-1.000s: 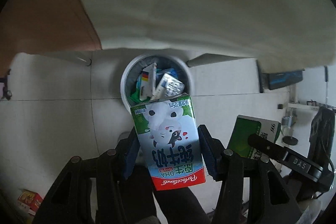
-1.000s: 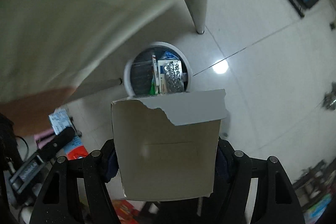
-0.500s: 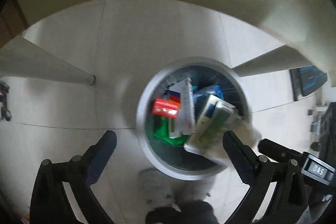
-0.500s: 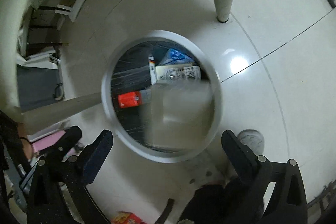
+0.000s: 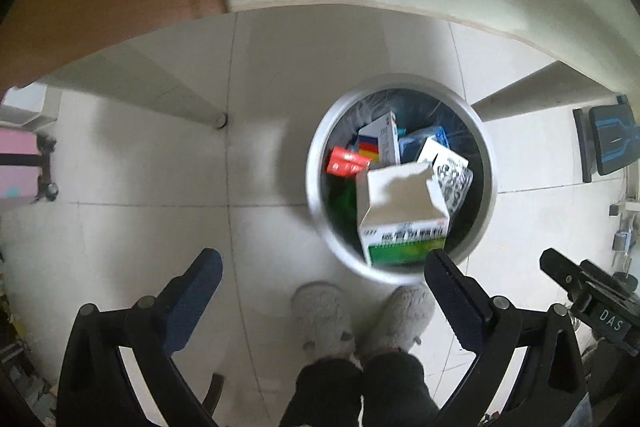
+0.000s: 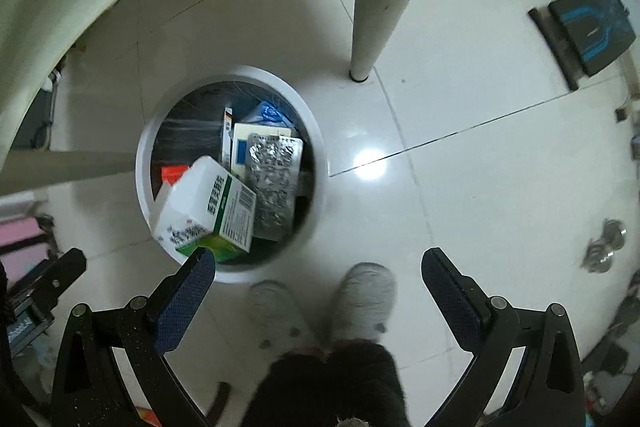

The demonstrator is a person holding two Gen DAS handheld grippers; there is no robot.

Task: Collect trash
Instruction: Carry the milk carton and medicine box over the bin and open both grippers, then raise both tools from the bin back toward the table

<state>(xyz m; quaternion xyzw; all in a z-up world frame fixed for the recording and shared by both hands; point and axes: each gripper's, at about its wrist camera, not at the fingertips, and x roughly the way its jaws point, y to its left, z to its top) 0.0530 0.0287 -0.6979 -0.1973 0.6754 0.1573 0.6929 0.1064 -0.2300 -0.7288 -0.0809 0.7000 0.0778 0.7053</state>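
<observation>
Carton (image 5: 402, 213) now in bin (image 5: 316, 163); grippers emptied.

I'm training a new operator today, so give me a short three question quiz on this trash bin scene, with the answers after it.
1. True or false: the left gripper holds a carton.
2. Which item lies topmost in the trash bin? A) white and green box B) red box C) blister pack
3. Fill in: both grippers are ____.

Key:
1. False; it holds nothing, and neither does the right gripper.
2. A.
3. Open.
</observation>
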